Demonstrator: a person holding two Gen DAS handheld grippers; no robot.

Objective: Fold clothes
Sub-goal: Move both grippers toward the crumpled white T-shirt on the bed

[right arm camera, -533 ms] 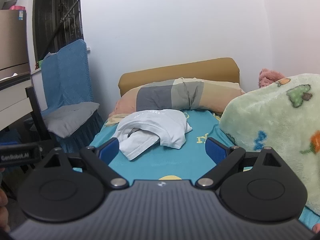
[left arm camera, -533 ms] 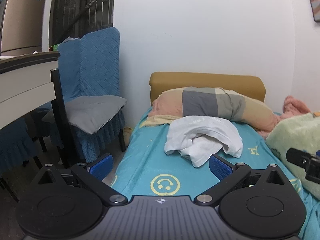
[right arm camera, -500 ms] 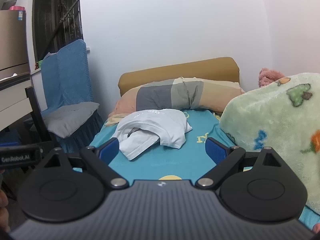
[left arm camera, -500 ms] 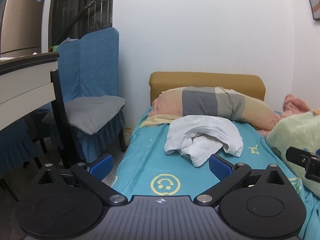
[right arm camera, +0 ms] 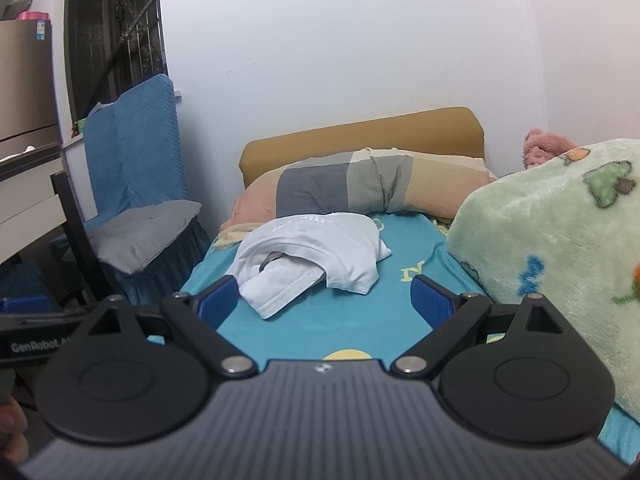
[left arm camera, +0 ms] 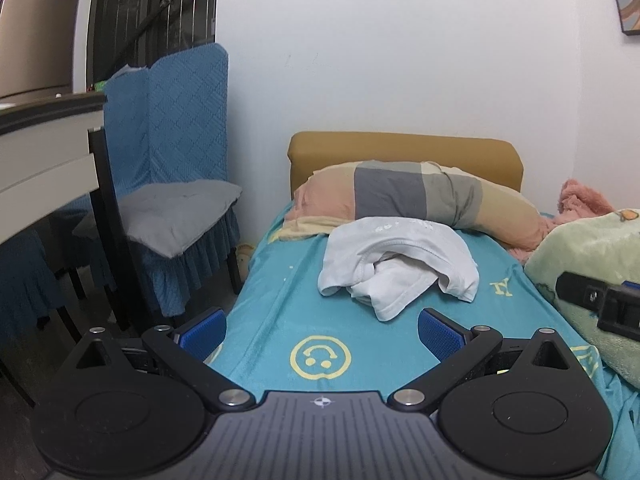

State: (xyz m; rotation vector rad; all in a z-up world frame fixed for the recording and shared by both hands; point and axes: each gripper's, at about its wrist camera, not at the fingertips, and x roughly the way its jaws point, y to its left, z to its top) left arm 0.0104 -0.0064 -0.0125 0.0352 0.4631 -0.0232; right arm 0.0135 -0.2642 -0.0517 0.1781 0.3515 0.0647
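Teal bed sheet (left arm camera: 280, 320) carries a crumpled white shirt (left arm camera: 396, 264) below the pillow (left arm camera: 400, 200), both left tongs (left arm camera: 320, 332) and right tongs (right arm camera: 326, 300) spread wide, empty.

The white garment (left arm camera: 396, 266) looks like soft matt cotton with stitched hems. The turquoise sheet (left arm camera: 280, 312) is matt cloth, the green blanket (right arm camera: 560, 240) plush fleece (fuzzy-napped), the gripper pads (left arm camera: 440, 334) ribbed blue rubber.
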